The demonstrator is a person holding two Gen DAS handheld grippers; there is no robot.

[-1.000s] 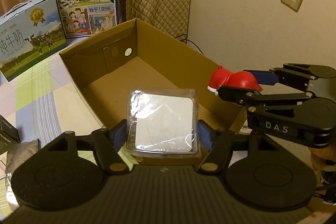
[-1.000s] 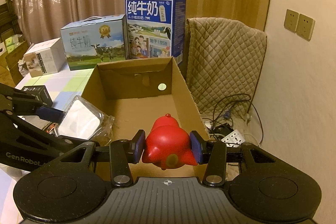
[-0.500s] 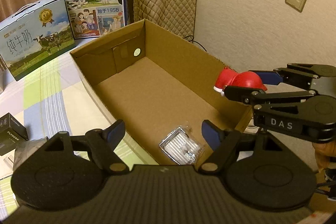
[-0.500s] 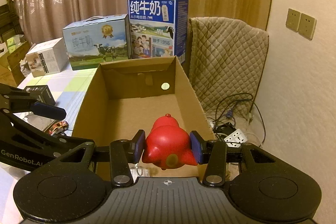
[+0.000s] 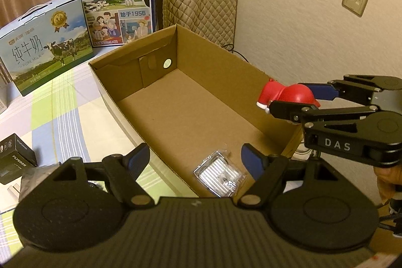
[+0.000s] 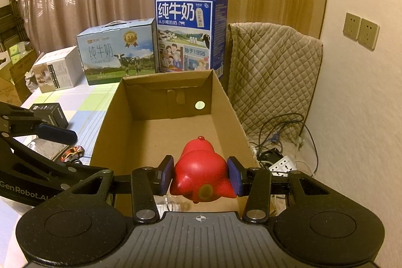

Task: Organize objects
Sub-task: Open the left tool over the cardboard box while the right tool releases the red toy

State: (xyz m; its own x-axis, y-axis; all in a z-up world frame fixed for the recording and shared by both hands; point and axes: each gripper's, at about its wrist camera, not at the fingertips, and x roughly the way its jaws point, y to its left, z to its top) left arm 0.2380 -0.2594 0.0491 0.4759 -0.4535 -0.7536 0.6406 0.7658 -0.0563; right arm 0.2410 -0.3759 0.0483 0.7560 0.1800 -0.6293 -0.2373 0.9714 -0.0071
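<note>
Since the earlier frame the clear packet (image 5: pixel 219 173) has dropped from the left gripper (image 5: pixel 195 158), whose jaws have just been opening and now stand apart and empty, into the cardboard box (image 5: pixel 253 77) at its near corner. The right gripper (image 6: pixel 200 176) is clamped on the red toy (image 6: pixel 201 173) above the near end. Advised: lower it toward the bare floor beyond before release.

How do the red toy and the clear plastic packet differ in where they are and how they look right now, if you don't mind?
The red toy is clamped in the right gripper above the cardboard box; the clear plastic packet lies loose on the box floor, under the open left gripper. The toy is rounded and opaque; the packet is flat and see-through.
</note>
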